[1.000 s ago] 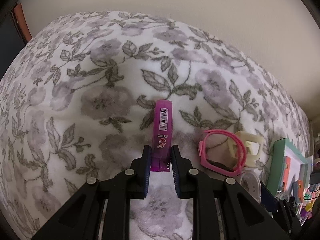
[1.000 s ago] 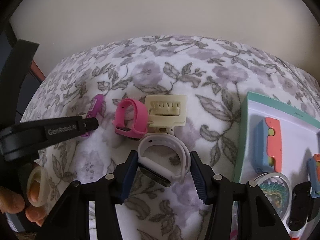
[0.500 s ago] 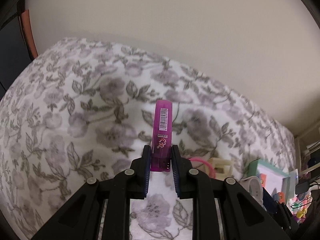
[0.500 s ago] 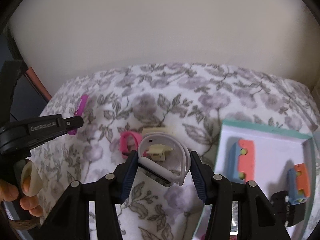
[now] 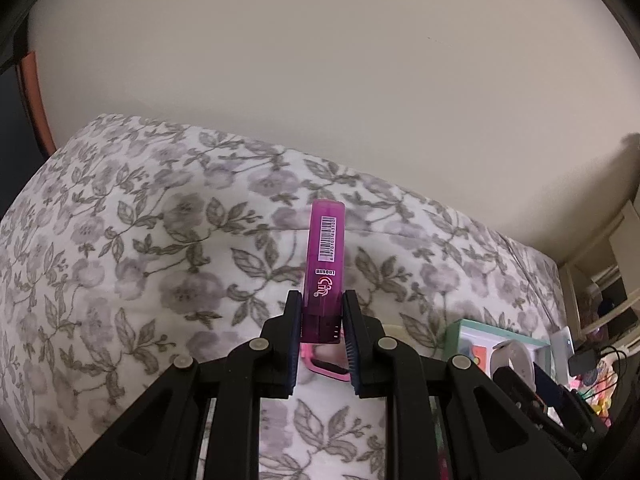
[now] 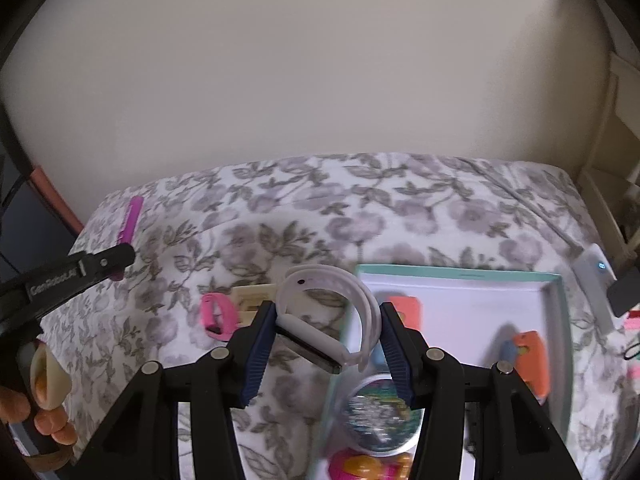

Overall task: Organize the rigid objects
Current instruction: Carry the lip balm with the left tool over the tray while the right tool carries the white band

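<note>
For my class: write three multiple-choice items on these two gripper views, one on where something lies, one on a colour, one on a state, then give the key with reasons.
1. Where does the pink watch band lie?
A. in the teal box
B. on the floral cover
C. between jaws

2. What colour is the highlighter?
A. purple
B. green
C. yellow

3. What is the right hand-held gripper doing?
A. standing empty
B. gripping a white watch band
C. gripping a hair clip

Key: 1 B, it rests on the floral cover, left of the teal box. 2 A, its translucent body is purple. 3 B, the white watch band sits clamped between both pads.
</note>
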`<state>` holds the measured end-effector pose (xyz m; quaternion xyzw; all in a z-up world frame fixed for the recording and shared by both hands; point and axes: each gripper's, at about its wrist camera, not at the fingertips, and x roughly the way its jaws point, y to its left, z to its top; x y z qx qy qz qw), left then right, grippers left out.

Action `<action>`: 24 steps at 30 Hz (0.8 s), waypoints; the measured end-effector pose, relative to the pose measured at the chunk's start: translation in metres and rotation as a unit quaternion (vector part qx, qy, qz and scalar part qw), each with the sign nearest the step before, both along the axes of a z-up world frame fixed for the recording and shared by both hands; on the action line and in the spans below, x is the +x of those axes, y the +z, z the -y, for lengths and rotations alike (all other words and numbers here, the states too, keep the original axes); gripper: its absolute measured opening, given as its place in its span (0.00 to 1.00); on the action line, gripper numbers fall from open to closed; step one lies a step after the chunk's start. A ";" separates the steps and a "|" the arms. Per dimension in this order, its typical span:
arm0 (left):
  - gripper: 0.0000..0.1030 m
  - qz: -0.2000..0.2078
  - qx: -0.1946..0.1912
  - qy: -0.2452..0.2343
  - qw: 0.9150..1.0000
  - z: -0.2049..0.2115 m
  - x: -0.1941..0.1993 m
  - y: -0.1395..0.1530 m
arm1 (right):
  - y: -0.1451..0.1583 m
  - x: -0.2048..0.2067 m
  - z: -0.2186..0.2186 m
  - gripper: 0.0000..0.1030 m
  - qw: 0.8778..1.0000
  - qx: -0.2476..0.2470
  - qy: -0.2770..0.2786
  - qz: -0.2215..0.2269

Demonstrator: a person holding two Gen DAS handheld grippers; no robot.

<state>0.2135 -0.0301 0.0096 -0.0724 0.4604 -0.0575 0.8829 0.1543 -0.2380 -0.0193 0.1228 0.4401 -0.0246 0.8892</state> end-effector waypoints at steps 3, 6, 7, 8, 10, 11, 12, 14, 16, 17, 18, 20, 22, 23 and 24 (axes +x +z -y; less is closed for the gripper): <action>0.20 0.001 0.002 -0.019 1.000 0.017 -0.004 0.002 | -0.001 -0.003 0.015 0.53 1.000 0.005 -0.013 -0.004; 0.20 0.003 0.006 -0.047 0.999 0.039 -0.010 0.004 | -0.003 -0.007 0.030 0.53 0.999 0.006 -0.030 -0.010; 0.20 0.003 0.006 -0.056 0.998 0.046 -0.012 0.004 | -0.004 -0.008 0.034 0.53 0.999 0.004 -0.035 -0.012; 0.20 0.003 0.008 -0.066 0.998 0.055 -0.014 0.004 | -0.005 -0.010 0.040 0.53 0.999 0.003 -0.042 -0.014; 0.20 0.001 0.012 -0.088 0.996 0.072 -0.020 0.003 | -0.005 -0.012 0.050 0.53 0.999 0.003 -0.051 -0.016; 0.20 0.000 0.013 -0.096 0.995 0.079 -0.022 0.003 | -0.006 -0.015 0.057 0.53 0.998 0.003 -0.058 -0.017; 0.20 -0.002 0.013 -0.107 0.994 0.088 -0.025 0.002 | -0.006 -0.016 0.062 0.53 0.998 0.001 -0.064 -0.017; 0.20 -0.008 0.010 -0.126 0.992 0.104 -0.029 -0.001 | -0.006 -0.021 0.075 0.53 0.996 -0.006 -0.081 -0.022; 0.20 -0.015 0.007 -0.144 0.989 0.118 -0.034 -0.005 | -0.007 -0.025 0.087 0.53 0.995 -0.007 -0.096 -0.025; 0.20 -0.016 0.006 -0.151 0.988 0.124 -0.036 -0.007 | -0.007 -0.028 0.093 0.53 0.994 -0.004 -0.104 -0.026; 0.20 -0.019 0.007 -0.157 0.987 0.130 -0.038 -0.009 | -0.008 -0.030 0.099 0.53 0.994 -0.002 -0.109 -0.026; 0.20 -0.022 0.010 -0.171 0.985 0.142 -0.043 -0.013 | -0.008 -0.036 0.110 0.53 0.992 0.001 -0.122 -0.026; 0.20 -0.023 0.014 -0.184 0.983 0.153 -0.048 -0.017 | -0.008 -0.041 0.121 0.53 0.990 0.002 -0.136 -0.026; 0.20 -0.023 0.015 -0.193 0.981 0.160 -0.052 -0.019 | -0.008 -0.044 0.126 0.53 0.990 0.002 -0.142 -0.027; 0.20 -0.024 0.016 -0.200 0.979 0.165 -0.055 -0.021 | -0.008 -0.046 0.130 0.53 0.989 0.003 -0.147 -0.027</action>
